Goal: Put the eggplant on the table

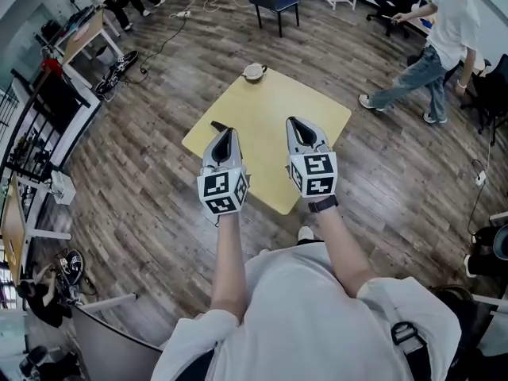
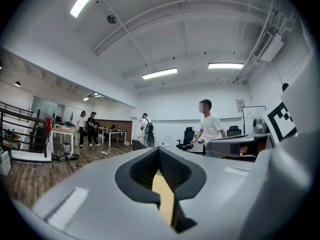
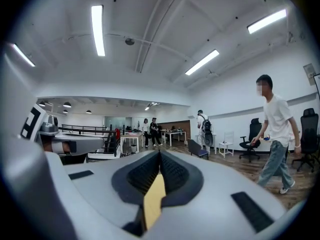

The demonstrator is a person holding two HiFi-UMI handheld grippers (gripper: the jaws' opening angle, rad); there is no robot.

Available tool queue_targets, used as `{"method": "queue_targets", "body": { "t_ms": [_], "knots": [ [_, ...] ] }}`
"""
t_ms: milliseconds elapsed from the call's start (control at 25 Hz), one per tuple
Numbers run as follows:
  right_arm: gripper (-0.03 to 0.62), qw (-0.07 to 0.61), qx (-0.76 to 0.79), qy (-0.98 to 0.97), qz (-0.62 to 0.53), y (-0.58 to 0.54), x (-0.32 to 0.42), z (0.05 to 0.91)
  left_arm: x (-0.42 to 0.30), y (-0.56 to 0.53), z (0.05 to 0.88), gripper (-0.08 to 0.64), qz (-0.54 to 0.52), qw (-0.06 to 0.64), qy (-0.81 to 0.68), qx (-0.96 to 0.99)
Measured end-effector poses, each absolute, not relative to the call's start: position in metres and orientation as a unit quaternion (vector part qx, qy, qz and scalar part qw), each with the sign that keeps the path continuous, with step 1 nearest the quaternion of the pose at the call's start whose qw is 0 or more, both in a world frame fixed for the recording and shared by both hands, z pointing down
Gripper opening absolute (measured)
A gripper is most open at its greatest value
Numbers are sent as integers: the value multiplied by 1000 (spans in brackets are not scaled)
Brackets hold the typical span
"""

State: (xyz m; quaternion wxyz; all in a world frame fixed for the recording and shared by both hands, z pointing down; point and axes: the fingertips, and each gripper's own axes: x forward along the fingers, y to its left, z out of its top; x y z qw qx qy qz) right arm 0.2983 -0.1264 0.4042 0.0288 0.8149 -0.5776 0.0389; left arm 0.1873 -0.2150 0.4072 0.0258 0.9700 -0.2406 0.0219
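A small dark elongated thing, apparently the eggplant (image 1: 216,125), lies on the yellow table (image 1: 274,101) near its left corner. My left gripper (image 1: 225,132) hovers just to the right of it, pointing level across the table, and partly hides it. The jaws of the left gripper (image 2: 158,150) meet at the tips with nothing between them. My right gripper (image 1: 294,121) is held beside the left one over the table's near half. In its own view the right gripper (image 3: 160,153) is shut and empty. Neither gripper view shows the eggplant, only a sliver of yellow table.
A pale bowl (image 1: 254,71) stands at the table's far corner. A blue chair (image 1: 271,0) stands beyond the table. A person in a white shirt (image 1: 435,44) walks at the right, also visible as a person (image 3: 276,129) in the right gripper view. Wooden floor surrounds the table.
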Motion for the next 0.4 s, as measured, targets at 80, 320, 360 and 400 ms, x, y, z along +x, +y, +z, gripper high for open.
{"method": "queue_targets", "body": {
  "t_ms": [80,320,360,400],
  "knots": [
    [12,28,810,-584,37,-128,311,402,203,-215,407,9,26,24,-242,970],
    [12,11,793,-609,22,-118,341,398,245,-207,413,11,17,34,-257,966],
    [12,7,790,-612,21,-115,347,398,251,-206,414,11,13,39,-262,964],
    [12,3,787,-616,20,-112,352,398,258,-205,416,11,10,44,-267,963]
  ]
}}
